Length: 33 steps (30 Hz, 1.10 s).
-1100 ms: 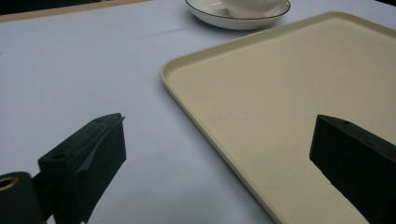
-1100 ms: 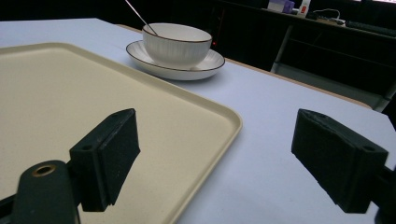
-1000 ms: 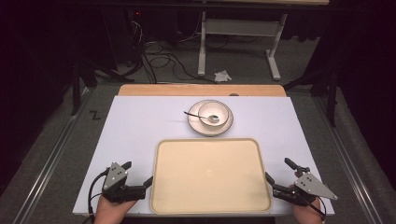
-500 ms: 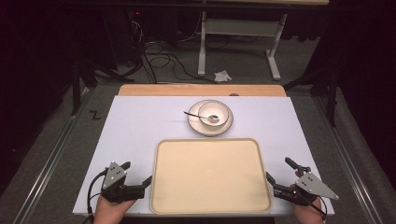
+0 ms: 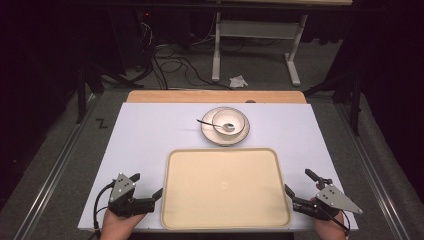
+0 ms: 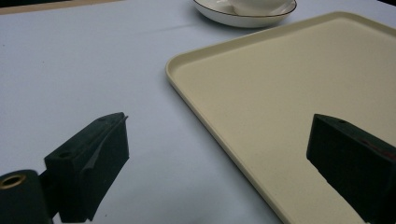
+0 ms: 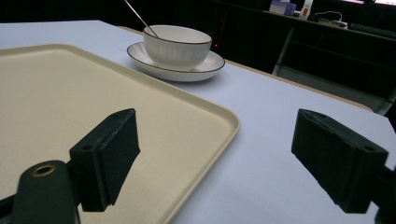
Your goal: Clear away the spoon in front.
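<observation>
The cream tray (image 5: 226, 187) lies flat on the white table (image 5: 150, 135), near its front edge. The left gripper (image 5: 156, 196) and the right gripper (image 5: 290, 195) stand one at each side of it, both with jaws wide apart, each straddling a tray edge, holding nothing. Behind the tray, a bowl (image 5: 230, 121) with a spoon (image 5: 212, 124) stands on a plate (image 5: 225, 137).

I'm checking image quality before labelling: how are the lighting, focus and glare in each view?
High view: the table is evenly lit and sharp, the surroundings are nearly black, and the tray shows a faint central sheen. Left gripper view: the tray is crisp, the near jaws are softly blurred, and there are no hard shadows. Right gripper view: the bowl is in focus against a dark background, with mild blur on the jaws.
</observation>
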Each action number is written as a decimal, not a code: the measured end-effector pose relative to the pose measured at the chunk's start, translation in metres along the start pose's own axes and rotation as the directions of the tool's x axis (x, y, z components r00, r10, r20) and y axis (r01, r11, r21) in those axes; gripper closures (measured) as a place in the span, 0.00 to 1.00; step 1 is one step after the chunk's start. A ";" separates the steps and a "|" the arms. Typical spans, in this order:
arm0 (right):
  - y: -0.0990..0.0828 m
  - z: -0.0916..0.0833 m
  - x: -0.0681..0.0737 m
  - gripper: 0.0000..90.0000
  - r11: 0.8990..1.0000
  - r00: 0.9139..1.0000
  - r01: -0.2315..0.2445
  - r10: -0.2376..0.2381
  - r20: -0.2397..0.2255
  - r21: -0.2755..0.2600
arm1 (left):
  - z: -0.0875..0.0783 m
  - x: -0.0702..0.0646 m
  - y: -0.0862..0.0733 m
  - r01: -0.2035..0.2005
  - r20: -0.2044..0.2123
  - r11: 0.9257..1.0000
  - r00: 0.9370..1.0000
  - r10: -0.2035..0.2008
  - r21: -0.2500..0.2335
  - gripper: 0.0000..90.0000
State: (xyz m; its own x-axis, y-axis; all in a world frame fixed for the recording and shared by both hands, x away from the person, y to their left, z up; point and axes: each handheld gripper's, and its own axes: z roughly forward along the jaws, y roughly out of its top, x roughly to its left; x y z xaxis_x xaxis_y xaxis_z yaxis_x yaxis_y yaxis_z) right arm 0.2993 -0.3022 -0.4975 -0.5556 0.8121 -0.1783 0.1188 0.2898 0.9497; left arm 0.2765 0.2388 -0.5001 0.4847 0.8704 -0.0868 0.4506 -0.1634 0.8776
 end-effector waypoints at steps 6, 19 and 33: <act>-0.001 0.001 0.000 0.18 1.000 1.000 0.004 -0.004 -0.007 0.002 | 0.000 -0.001 0.001 0.003 0.006 1.000 1.000 -0.003 -0.014 0.08; -0.001 0.001 0.000 0.18 1.000 1.000 0.007 -0.007 -0.004 0.010 | -0.001 -0.003 0.020 0.001 0.020 0.998 1.000 0.000 -0.057 0.09; -0.001 0.000 -0.001 0.18 1.000 1.000 0.003 -0.003 -0.004 0.004 | 0.004 0.004 0.044 0.026 0.022 0.996 0.999 -0.025 -0.087 0.10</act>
State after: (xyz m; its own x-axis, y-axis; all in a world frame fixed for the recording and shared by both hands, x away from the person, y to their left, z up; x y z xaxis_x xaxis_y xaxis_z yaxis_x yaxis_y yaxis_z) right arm 0.3000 -0.3030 -0.4987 -0.5594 0.8091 -0.1800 0.1205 0.2943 0.9481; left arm 0.3010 0.2335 -0.4640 0.4899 0.8637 -0.1188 0.3966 -0.0994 0.9126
